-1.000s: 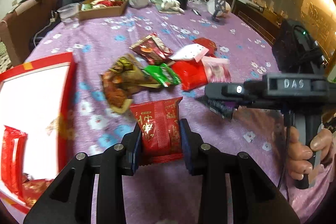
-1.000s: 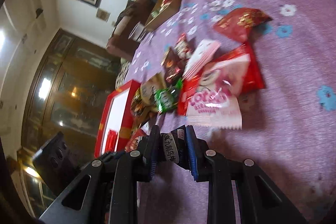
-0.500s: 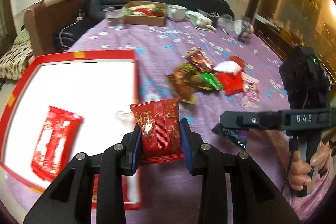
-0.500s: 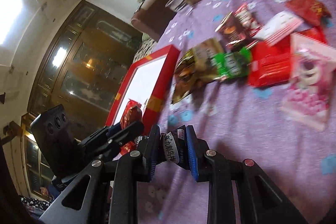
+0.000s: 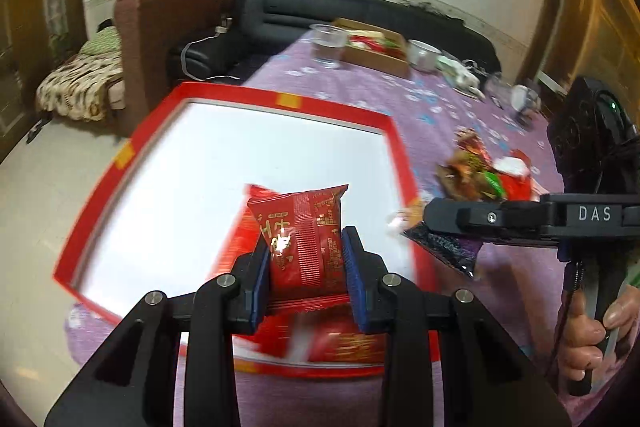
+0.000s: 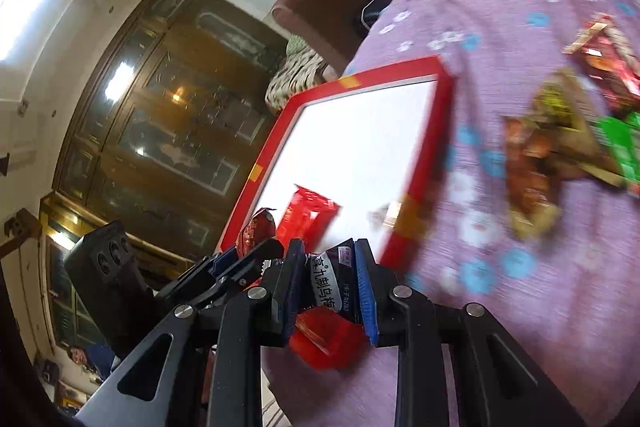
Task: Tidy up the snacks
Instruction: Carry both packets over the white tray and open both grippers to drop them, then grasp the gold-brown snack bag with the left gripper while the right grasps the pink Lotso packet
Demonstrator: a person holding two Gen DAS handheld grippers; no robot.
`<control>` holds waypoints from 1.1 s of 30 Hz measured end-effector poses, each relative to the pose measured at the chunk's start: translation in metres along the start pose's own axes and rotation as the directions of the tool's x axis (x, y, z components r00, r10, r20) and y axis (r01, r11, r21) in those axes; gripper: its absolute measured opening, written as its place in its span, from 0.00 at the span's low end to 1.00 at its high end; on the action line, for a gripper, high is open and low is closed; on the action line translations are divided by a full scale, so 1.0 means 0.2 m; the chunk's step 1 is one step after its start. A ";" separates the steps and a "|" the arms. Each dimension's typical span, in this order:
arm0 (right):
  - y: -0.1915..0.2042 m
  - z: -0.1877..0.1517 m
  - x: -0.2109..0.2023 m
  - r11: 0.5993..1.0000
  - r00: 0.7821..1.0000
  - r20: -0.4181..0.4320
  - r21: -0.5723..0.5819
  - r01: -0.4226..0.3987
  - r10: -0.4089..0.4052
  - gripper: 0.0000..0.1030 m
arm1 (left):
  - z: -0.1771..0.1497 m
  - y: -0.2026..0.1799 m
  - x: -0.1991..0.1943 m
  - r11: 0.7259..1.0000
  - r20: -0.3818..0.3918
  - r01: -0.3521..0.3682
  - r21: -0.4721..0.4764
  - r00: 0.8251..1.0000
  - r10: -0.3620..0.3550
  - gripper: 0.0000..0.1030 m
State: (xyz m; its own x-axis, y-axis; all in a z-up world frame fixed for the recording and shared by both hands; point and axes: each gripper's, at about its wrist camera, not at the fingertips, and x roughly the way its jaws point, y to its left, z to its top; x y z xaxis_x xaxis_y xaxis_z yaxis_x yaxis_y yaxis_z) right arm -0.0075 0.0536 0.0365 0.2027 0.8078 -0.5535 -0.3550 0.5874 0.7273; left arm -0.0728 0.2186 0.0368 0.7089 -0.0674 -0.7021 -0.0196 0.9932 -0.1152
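Observation:
My left gripper [image 5: 306, 267] is shut on a red snack packet [image 5: 304, 235] and holds it above the white inside of the red-rimmed box [image 5: 256, 99]. My right gripper [image 6: 329, 291] is shut on a small dark snack packet [image 6: 330, 287] near the box's near corner [image 6: 416, 211]; it also shows in the left wrist view [image 5: 448, 247]. Another red packet [image 6: 306, 215] lies in the box. A pile of loose snacks [image 5: 488, 175] lies on the purple cloth to the right, also in the right wrist view [image 6: 560, 143].
A cardboard tray of snacks [image 5: 376, 47], a clear plastic cup [image 5: 328, 45] and a white bowl [image 5: 424, 55] stand at the table's far end. A brown armchair [image 5: 168, 39] and black sofa [image 5: 320, 11] lie beyond the table.
Both grippers have swung left, away from the snack pile, and now sit at the red box, each still holding its packet.

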 end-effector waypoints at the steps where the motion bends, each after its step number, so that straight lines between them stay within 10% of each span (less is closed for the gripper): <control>1: 0.02 0.01 0.03 1.000 1.000 -0.006 -0.006 0.001 -0.001 0.25 | 0.00 0.03 0.00 1.000 0.000 -0.008 -0.008 1.000 0.008 0.30; 15: 0.21 0.08 0.35 0.992 0.996 -0.012 -0.092 0.084 -0.085 0.28 | -0.01 0.31 0.05 0.991 -0.014 -0.105 -0.078 0.994 0.105 0.30; 33: 0.00 0.10 -0.12 0.990 0.970 0.203 -0.015 0.139 -0.134 0.47 | 0.02 0.02 0.03 0.994 0.017 -0.091 0.061 0.996 0.091 0.59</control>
State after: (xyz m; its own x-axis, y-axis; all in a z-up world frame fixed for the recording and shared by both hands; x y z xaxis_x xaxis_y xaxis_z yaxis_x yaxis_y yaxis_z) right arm 0.0062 0.0361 0.0586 0.4291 0.7151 -0.5518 -0.3366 0.6935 0.6370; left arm -0.0650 0.2217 0.0356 0.7161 0.0244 -0.6976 -0.0416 0.9991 -0.0077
